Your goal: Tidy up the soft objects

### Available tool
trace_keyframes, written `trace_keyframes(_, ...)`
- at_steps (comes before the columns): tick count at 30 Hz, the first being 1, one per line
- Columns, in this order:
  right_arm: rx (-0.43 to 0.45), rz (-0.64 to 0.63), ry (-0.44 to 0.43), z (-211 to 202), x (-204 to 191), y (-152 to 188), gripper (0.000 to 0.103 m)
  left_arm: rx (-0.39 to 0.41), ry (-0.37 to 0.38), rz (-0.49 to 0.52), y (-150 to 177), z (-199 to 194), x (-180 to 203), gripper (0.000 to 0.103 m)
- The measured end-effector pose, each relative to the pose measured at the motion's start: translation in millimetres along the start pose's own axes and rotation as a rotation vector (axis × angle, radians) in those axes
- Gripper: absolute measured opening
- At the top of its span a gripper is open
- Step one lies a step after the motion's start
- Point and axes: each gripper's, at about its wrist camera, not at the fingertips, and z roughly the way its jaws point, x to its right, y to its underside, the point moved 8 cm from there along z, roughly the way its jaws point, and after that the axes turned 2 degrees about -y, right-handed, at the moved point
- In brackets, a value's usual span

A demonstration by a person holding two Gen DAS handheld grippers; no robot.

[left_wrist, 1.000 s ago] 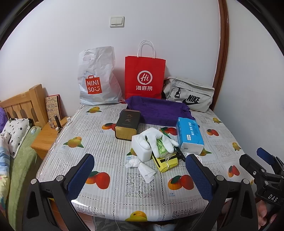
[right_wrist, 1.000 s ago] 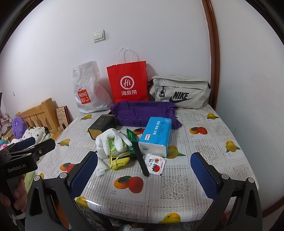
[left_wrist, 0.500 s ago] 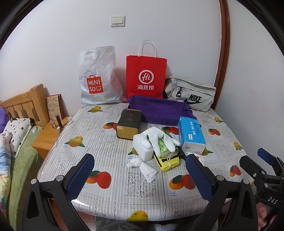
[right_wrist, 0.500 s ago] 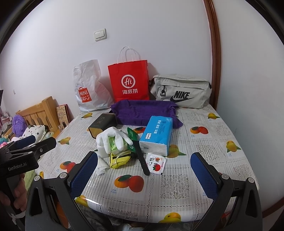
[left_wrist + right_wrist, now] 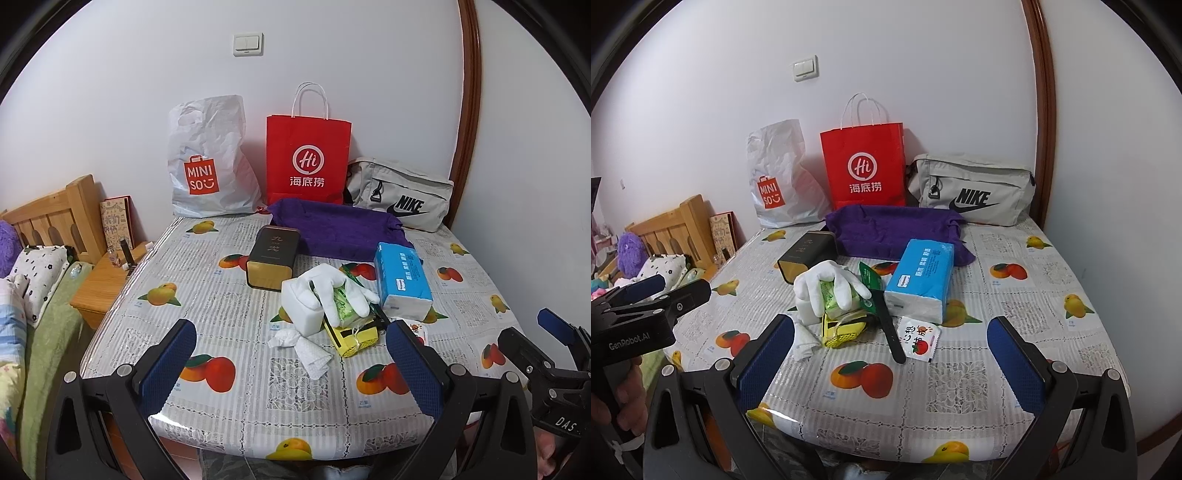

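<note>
Your soft things sit in a heap at the middle of the tabletop (image 5: 229, 295). The white glove (image 5: 332, 291) lies draped over a green packet (image 5: 341, 314), touching a white foam block (image 5: 301, 308) on its left, with a crumpled tissue (image 5: 301, 347) just in front. All of it looks light and limp — the glove will sag and drag whatever it rests on, so pinch it at the cuff or a bunched fold, not a single finger. The tissue will likely tear or slip; take it by its thickest wad. The blue tissue pack (image 5: 919, 282) is squashy but holds its shape; grip it across the short side. The purple towel (image 5: 894, 230) lies behind, near the wall, heavier and floppy.

Both the left gripper (image 5: 291, 363) and the right gripper (image 5: 890, 363) hover at the near edge, jaws spread wide, holding nothing.

Three bags stand against the wall: a white plastic bag (image 5: 207, 158), a red paper bag (image 5: 308, 158) and a grey zip bag (image 5: 400, 199) — you can't see inside any of them.
</note>
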Motion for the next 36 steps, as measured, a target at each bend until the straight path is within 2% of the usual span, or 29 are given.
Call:
trace_keyframes(8, -0.016, -0.010, 0.000, 5, -1, 1, 0.103, 0.001, -0.028, 0.010, 1, 4, 1, 0.103)
trace_keyframes(14, -0.032, -0.046, 0.047, 14, -1, 4, 0.103, -0.053, -0.013, -0.006, 9, 20, 1, 0.103)
trace_keyframes(19, -0.024, -0.054, 0.036, 19, 1, 5, 0.103, -0.064, 0.024, 0.025, 14, 31, 4, 0.103)
trace_keyframes(24, -0.005, -0.089, 0.037, 32, 2, 6, 0.103, -0.077, 0.003, 0.040, 20, 49, 2, 0.103)
trace_keyframes(29, -0.043, -0.047, 0.063, 56, 16, 15, 0.103, -0.097, 0.036, 0.000, 29, 74, -4, 0.103)
trace_keyframes(31, -0.055, -0.028, 0.077, 65, 23, 19, 0.103, -0.104, 0.083, -0.013, 33, 85, -3, 0.103)
trace_keyframes(34, -0.100, -0.001, 0.074, 81, 31, 26, 0.103, -0.145, 0.099, -0.032, 39, 104, -1, 0.103)
trace_keyframes(36, -0.146, -0.023, 0.087, 95, 33, 32, 0.103, -0.179, 0.104, -0.008, 42, 119, 4, 0.103)
